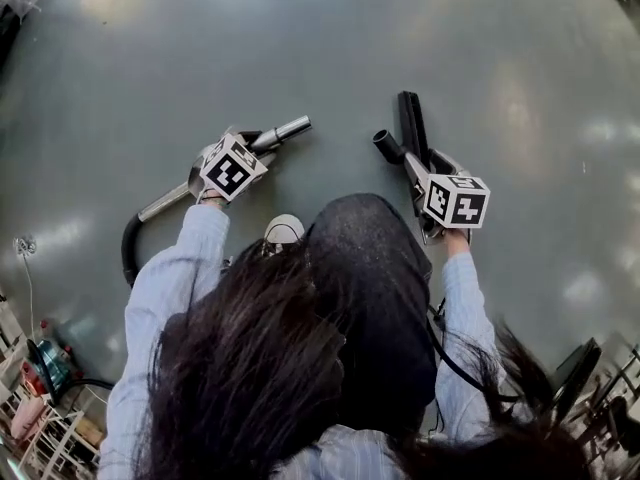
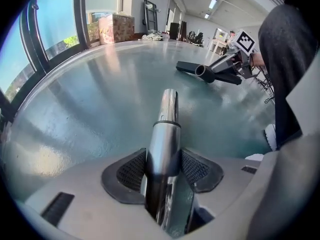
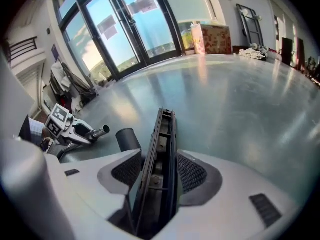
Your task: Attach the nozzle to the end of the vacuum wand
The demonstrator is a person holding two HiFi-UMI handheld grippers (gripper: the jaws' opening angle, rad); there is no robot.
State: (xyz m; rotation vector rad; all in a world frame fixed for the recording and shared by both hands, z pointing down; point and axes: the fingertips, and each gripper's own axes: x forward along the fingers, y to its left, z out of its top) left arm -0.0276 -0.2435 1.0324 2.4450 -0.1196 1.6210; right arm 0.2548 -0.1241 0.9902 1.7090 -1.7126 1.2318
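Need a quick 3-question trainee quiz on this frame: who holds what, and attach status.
1. What is the left gripper shut on?
A) a brush
B) the metal wand
C) nothing

2. True or false: the nozzle is already seated on the wand's end.

3. Fill in: the right gripper is shut on the black ____.

Key: 1 B. 2 false: in the head view, bare floor shows between the wand's tip and the nozzle's round collar. 3 nozzle.
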